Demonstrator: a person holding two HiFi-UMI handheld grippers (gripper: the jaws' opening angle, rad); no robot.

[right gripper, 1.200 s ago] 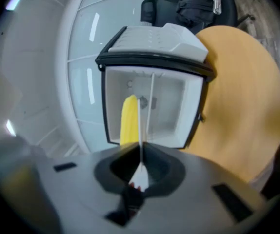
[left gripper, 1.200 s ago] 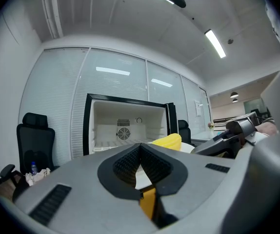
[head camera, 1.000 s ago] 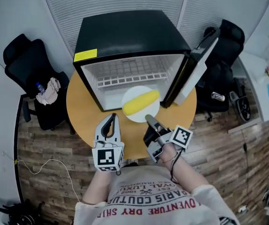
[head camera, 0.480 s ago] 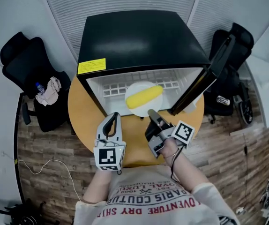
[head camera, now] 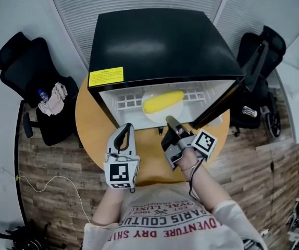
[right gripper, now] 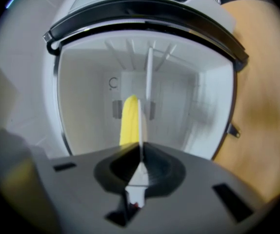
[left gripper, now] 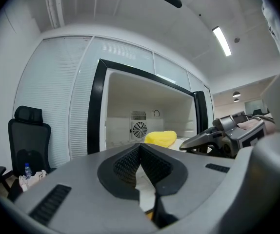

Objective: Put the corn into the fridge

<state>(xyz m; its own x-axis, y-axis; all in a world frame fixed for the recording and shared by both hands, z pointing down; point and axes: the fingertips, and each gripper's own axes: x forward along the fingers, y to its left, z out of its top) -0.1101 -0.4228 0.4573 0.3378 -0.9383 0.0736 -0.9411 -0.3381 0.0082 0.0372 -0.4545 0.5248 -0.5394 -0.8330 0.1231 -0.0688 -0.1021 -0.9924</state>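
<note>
The yellow corn point(head camera: 163, 101) lies on a white plate point(head camera: 154, 115) that reaches into the open black mini fridge point(head camera: 154, 40), just above its white floor. My right gripper point(head camera: 170, 122) is shut on the plate's near rim, right at the fridge opening. In the right gripper view, which is rolled, the plate point(right gripper: 148, 82) shows edge-on as a thin white line with the corn point(right gripper: 128, 121) beside it. My left gripper point(head camera: 126, 127) hovers over the table left of the plate, shut and holding nothing. From the left gripper view the corn point(left gripper: 161, 138) shows inside the fridge.
The fridge stands on a round wooden table point(head camera: 92, 124); its door point(head camera: 253, 66) swings open to the right. A wire shelf point(head camera: 126, 102) sits inside at the left. Black office chairs point(head camera: 27, 72) flank the table on both sides, over a wooden floor.
The plate with the corn has gone from the table in front of the fridge into its opening. Both grippers have moved forward towards the fridge.
</note>
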